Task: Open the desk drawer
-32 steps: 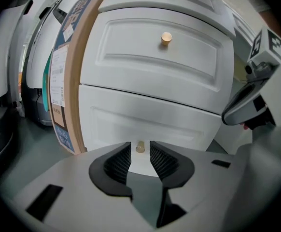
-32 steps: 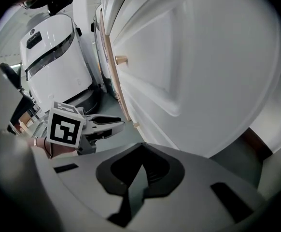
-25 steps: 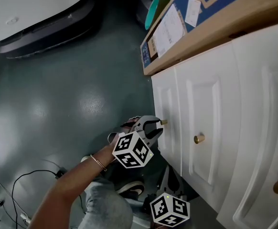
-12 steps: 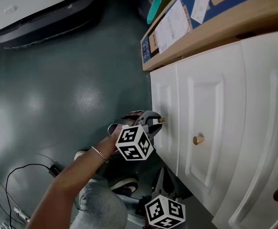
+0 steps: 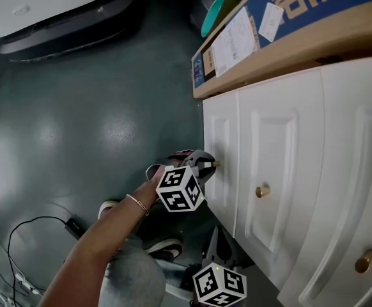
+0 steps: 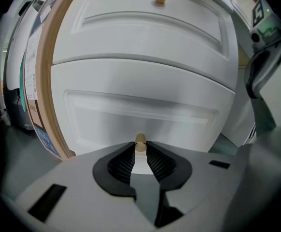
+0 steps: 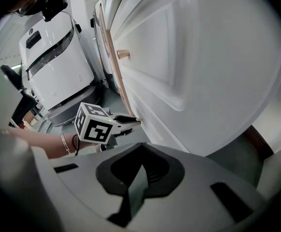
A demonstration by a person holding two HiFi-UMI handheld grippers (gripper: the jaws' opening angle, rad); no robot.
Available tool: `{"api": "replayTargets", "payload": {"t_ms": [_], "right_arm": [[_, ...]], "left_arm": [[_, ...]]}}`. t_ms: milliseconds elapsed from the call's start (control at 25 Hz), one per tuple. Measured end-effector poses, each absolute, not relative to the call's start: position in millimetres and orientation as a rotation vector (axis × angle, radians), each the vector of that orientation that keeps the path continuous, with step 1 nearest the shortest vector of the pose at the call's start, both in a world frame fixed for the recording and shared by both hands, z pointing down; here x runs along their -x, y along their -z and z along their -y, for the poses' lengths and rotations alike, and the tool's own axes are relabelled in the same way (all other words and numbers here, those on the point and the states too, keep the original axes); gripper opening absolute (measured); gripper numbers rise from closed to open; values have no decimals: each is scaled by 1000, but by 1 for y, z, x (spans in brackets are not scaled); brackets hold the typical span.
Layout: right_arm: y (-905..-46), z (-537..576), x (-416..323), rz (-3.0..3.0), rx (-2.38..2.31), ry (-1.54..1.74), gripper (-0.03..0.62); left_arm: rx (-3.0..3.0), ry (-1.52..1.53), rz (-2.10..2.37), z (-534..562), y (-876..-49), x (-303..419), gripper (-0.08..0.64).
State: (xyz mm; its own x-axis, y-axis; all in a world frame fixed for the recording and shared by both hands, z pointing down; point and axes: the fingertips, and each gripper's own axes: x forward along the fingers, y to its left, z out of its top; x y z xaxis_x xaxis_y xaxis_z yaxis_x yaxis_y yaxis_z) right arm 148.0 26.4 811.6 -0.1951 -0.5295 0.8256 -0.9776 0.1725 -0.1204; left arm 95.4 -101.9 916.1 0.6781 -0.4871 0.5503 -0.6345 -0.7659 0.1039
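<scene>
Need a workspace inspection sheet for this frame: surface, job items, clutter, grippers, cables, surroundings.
Surface: dark green floor, glossy.
Job's things: white drawer front looks closed; its brass knob sits at the gripper tips.
Clutter: cardboard box on the wooden desk top; teal item behind it.
Grippers: left gripper has just been closing, pads now on the knob; right gripper shut, empty, low beside the desk.
Cables: black cable loose on the floor, lower left.
Surroundings: white machine on a dark base; another knob on the neighbouring front.
</scene>
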Motion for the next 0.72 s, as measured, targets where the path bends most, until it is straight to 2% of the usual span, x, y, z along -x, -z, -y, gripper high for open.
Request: {"api": "replayTargets", "payload": {"t_ms": [720], "right_arm": [[-780, -31, -157, 1792, -1373, -914, 6]], "left_arm": [[-2518, -765, 855, 99, -918, -94, 86]]}}
